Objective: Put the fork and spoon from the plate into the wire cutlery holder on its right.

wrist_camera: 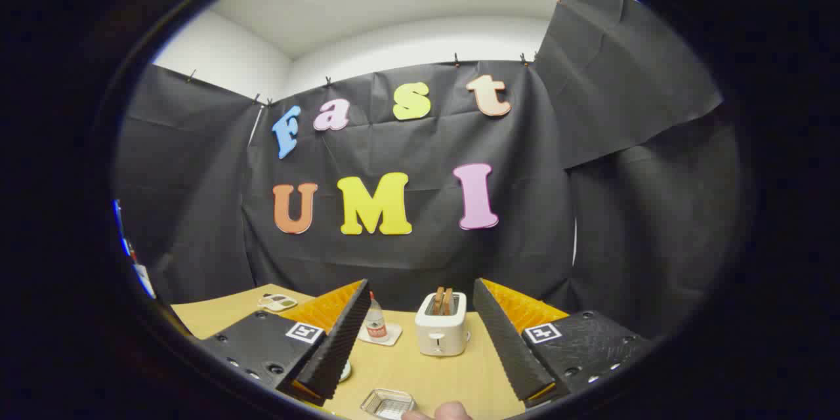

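My gripper (pixel 421 285) is held level above the wooden table (pixel 453 374), open wide, with nothing between its black ridged fingers (pixel 341 341). A small shiny wire container (pixel 388 403), which may be the cutlery holder, sits on the table low between the fingers, close to me. A sliver of a white rim (pixel 345 372), perhaps the plate, peeks out from behind the left finger. A person's fingertip (pixel 447 411) shows just right of the wire container.
Beyond the fingers stands a white toaster (pixel 441 331) with two slices of toast in it. Left of it, a small bottle (pixel 375 323) stands on a white coaster. A small flat tray (pixel 277 302) lies at the far left of the table.
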The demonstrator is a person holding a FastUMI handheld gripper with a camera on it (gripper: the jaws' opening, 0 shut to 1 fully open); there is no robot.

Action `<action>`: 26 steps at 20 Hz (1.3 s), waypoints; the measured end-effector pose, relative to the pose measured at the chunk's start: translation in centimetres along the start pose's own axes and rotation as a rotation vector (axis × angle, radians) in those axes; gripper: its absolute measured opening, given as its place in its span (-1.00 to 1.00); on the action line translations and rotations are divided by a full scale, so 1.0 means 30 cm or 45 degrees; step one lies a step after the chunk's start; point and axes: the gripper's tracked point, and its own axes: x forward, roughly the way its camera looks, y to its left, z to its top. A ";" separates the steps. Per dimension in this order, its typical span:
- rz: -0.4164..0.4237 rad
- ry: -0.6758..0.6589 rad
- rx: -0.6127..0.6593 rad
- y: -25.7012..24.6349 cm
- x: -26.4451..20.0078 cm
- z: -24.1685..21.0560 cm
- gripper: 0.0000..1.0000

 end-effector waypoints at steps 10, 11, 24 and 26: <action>-0.050 0.017 0.017 -0.042 0.010 -0.003 0.89; -0.055 0.018 0.020 -0.043 0.012 0.001 0.90; -0.017 0.041 0.010 0.020 0.039 -0.033 0.91; 0.005 0.059 0.013 0.055 0.058 -0.072 0.91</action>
